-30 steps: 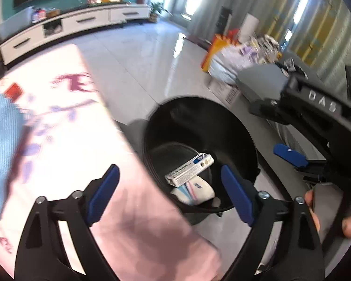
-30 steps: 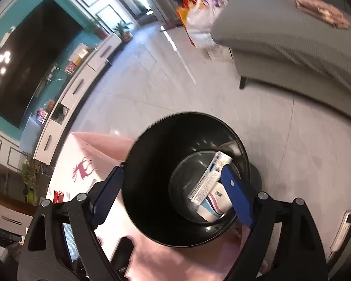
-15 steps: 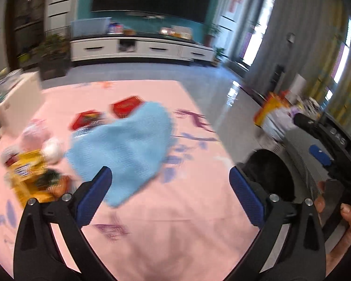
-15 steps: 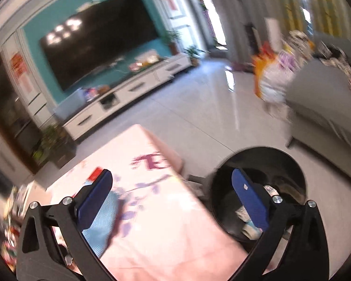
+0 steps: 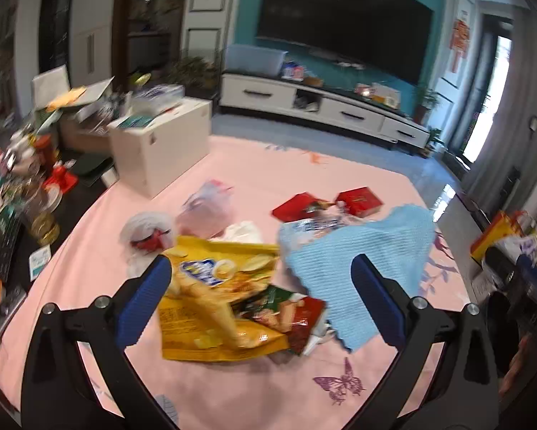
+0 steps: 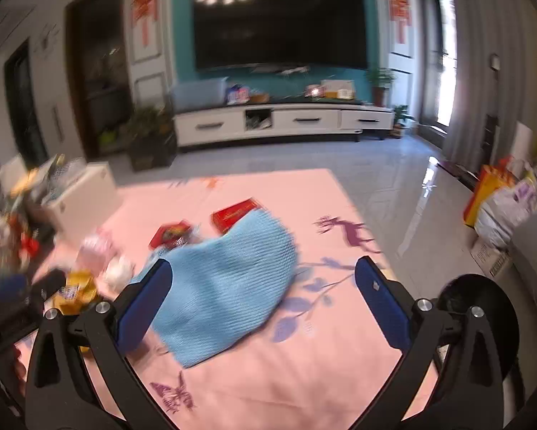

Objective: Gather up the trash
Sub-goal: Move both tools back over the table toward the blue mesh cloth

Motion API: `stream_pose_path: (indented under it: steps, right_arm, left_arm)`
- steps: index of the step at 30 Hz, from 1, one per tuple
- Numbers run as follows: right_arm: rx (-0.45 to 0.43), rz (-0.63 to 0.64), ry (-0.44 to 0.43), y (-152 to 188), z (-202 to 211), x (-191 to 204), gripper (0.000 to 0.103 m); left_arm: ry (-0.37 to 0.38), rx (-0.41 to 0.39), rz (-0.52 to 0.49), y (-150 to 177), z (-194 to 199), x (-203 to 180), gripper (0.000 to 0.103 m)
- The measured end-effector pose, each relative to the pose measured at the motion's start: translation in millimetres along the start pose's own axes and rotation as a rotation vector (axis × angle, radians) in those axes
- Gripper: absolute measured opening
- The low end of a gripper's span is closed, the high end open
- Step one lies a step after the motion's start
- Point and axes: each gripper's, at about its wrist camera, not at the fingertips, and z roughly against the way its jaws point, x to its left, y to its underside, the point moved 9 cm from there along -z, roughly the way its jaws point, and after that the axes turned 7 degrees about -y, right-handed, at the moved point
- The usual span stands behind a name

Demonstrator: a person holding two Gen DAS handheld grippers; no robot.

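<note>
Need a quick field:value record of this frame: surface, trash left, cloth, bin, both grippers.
surface: pink tablecloth with butterfly and deer prints
trash left: yellow chip bag, green-red snack wrapper, two red packets, white plastic bag, pink bag
cloth: blue knitted cloth, right of the chip bag, partly over the wrappers
bin: black trash bin, off the table's right edge; contents not visible
left gripper: jaws open, empty, above the chip bag
right gripper: jaws open, empty, over the cloth
</note>
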Motion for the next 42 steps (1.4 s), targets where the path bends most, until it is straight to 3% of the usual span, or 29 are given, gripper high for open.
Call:
stream_pose_path:
  steps: [3,6,12,15,19,23,27,29,34,42]
  right_arm:
    - [0.007,0.057,-0.014,6.2,-13.4,23.0,0.100]
    - [0.057,0.065,-0.041,17.7,-29.7,39.7,0.100]
    - [0.202,-0.075,-0.132,36.9,-50.7,47.6,0.100]
    - [0.228,-0.117,-0.153,29.7,-52.1,49.0,0.100]
    - [0.231,-0.031,-0.072,12.0,-60.7,52.6,0.100]
    - [0.243,-0.021,-0.088,17.3,-77.4,54.8,0.088]
    - [0.323,-0.095,-0.137,37.2,-92.7,48.9,0.070]
    - [0.333,-0.087,-0.128,41.0,-94.5,46.4,0.067]
    - [0.369,-0.152,-0.177,50.1,-96.1,36.5,0.067]
    - [0.368,-0.234,-0.098,52.1,-108.2,-6.2,0.066]
  left_arm:
    - [0.025,0.028,0.030,0.6,-6.9,9.9,0.100]
    - [-0.028,0.043,-0.009,2.7,-16.3,15.8,0.100]
    - [-0.089,0.065,-0.060,7.0,-29.9,20.7,0.100]
    - [-0.032,0.131,-0.032,9.5,-38.4,19.5,0.100]
    - [0.042,0.190,0.093,10.8,-45.3,25.3,0.100]
    - [0.126,0.267,0.199,19.5,-54.8,27.9,0.100]
    - [0.110,0.286,0.204,24.6,-61.1,32.7,0.099]
    - [0.088,0.283,0.190,25.9,-61.5,35.3,0.099]
    - [0.098,0.290,0.193,27.7,-59.9,34.2,0.097]
    - [0.090,0.290,0.179,29.4,-58.3,32.4,0.097]
